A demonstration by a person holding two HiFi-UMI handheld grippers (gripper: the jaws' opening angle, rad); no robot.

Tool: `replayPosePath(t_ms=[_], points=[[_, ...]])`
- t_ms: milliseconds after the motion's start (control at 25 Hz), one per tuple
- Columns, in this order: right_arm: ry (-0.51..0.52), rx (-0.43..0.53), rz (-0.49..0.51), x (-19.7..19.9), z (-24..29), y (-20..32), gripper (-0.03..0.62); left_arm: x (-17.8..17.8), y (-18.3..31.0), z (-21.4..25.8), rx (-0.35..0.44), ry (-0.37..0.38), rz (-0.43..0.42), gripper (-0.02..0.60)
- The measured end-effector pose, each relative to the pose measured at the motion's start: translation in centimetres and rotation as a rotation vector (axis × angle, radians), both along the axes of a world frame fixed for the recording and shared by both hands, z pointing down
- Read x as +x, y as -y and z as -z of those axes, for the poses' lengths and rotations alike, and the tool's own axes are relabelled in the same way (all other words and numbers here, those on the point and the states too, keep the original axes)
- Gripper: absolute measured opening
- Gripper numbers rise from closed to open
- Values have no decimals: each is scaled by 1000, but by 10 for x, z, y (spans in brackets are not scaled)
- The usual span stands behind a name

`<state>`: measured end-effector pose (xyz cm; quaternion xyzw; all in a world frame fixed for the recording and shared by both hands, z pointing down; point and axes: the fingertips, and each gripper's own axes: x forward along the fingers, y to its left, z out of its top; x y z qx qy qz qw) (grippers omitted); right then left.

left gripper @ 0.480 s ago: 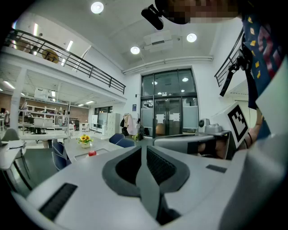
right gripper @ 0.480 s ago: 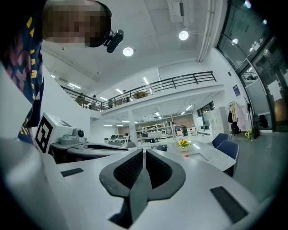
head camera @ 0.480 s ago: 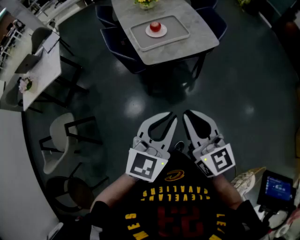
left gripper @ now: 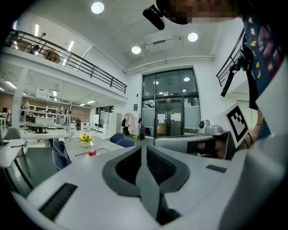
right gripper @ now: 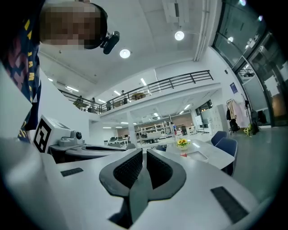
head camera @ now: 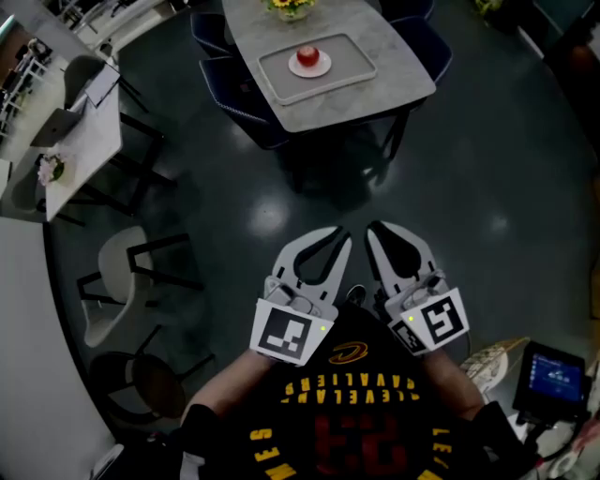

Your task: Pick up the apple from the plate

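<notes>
A red apple [head camera: 308, 54] sits on a small white plate [head camera: 322, 66] in a grey tray [head camera: 356, 54] on a grey table [head camera: 394, 70], far ahead across the dark floor. Both grippers are held close to the person's chest, far from the table. My left gripper [head camera: 343, 232] is shut with nothing between its jaws, and my right gripper [head camera: 372, 228] beside it is shut and empty too. The left gripper view shows the apple [left gripper: 92, 152] small and distant past the left gripper [left gripper: 144, 149]. The right gripper [right gripper: 144, 152] points toward the same table [right gripper: 211, 158].
Dark blue chairs [head camera: 230, 82] stand around the table, and yellow flowers [head camera: 292, 7] sit at its far end. A white side table [head camera: 80, 141] and a white chair [head camera: 120, 281] are at the left. A small screen [head camera: 553, 377] glows at the bottom right.
The table with the apple sits very slightly higher in the head view. Both grippers hold the same pose, still shut.
</notes>
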<state>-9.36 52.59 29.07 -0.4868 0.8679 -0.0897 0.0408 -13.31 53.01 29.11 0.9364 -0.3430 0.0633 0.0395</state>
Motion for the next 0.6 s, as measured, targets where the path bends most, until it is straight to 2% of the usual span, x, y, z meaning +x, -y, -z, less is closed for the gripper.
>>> replayPosePath(t_ms=[400, 600], points=[[3, -42, 9, 42, -9, -6, 34, 39, -6, -2, -14, -11, 22, 38], [16, -54, 19, 76, -11, -6, 32, 72, -8, -1, -16, -8, 45, 38]])
